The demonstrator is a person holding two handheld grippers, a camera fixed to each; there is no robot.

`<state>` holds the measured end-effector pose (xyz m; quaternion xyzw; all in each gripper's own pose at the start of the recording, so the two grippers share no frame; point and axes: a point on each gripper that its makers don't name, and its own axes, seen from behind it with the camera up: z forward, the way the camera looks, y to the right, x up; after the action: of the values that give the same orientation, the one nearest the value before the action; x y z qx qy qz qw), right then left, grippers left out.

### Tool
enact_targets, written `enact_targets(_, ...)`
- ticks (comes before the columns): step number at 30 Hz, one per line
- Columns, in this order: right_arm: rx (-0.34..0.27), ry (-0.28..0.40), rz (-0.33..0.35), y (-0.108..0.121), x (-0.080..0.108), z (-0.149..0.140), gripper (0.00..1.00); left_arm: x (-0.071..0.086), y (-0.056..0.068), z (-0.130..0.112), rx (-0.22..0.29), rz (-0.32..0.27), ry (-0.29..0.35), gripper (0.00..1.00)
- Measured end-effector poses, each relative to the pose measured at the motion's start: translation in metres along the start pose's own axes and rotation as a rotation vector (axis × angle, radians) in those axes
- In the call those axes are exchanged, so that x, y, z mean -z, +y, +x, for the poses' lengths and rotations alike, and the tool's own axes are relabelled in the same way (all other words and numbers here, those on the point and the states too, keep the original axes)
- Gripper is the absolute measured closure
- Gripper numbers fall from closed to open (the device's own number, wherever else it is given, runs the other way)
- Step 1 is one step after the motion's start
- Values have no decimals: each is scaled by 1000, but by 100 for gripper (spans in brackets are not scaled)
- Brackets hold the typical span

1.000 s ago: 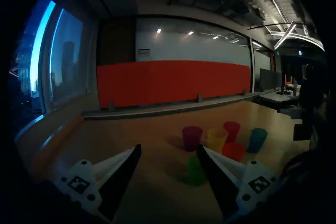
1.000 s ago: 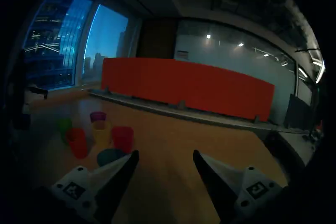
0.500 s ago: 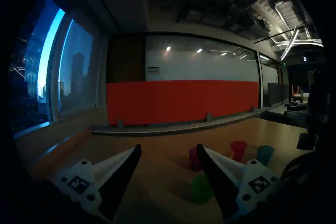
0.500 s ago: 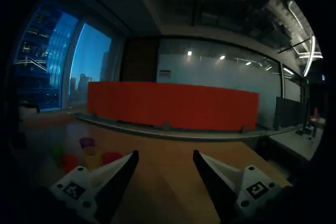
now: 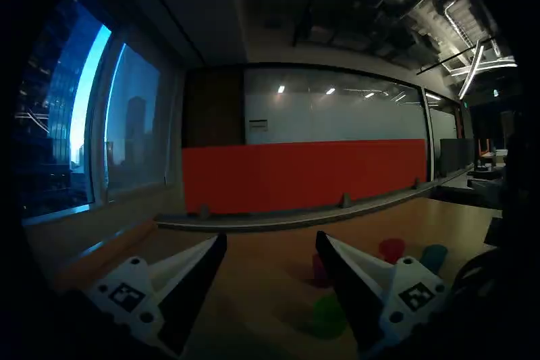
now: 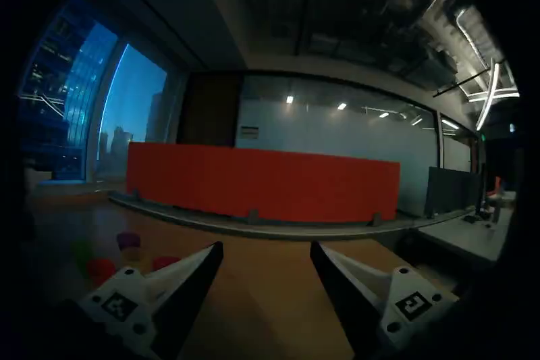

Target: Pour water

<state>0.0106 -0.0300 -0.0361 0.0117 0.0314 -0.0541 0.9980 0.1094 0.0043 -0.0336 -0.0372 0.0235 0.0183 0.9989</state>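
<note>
Cups (image 5: pixel 391 250) in bright plastic colours stand clustered on the wooden desk (image 5: pixel 270 292), every one upright, long axis vertical and open mouth facing the ceiling. They are smooth, slightly tapered tumblers, wider at the rim than at the base. In the left gripper view the green cup (image 5: pixel 327 313) is nearest me, just beside the inner edge of my right-hand finger. The purple cup (image 5: pixel 317 271) sits behind it, the red cup (image 5: pixel 391 250) and the teal cup (image 5: pixel 433 257) farther right. My left hand-held gripper (image 5: pixel 270 255) hangs above the desk with its fingers (image 5: pixel 196 272) spread wide apart, and only bare desk lies between them. The cluster lies low and to its right. In the right gripper view the same cluster sits at the near left, where I pick out purple (image 6: pixel 128 240), green (image 6: pixel 82 250) and red (image 6: pixel 101 267). My right hand-held gripper (image 6: pixel 265 259) is likewise spread open, gripping nothing, with the cups left of its left finger. The light is too dim for me to tell whether any cup holds water. Across the far edge of the desk runs a flat, matte red panel (image 6: pixel 263 184), with a frosted glass wall (image 5: pixel 331 117) above it and tall windows (image 5: pixel 81 137) at the far left.
</note>
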Motion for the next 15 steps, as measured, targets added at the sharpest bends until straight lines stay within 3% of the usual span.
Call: enact_targets(15,-51,1,-51,12,7,1,0,-6,-5,3,-44,47,10,2)
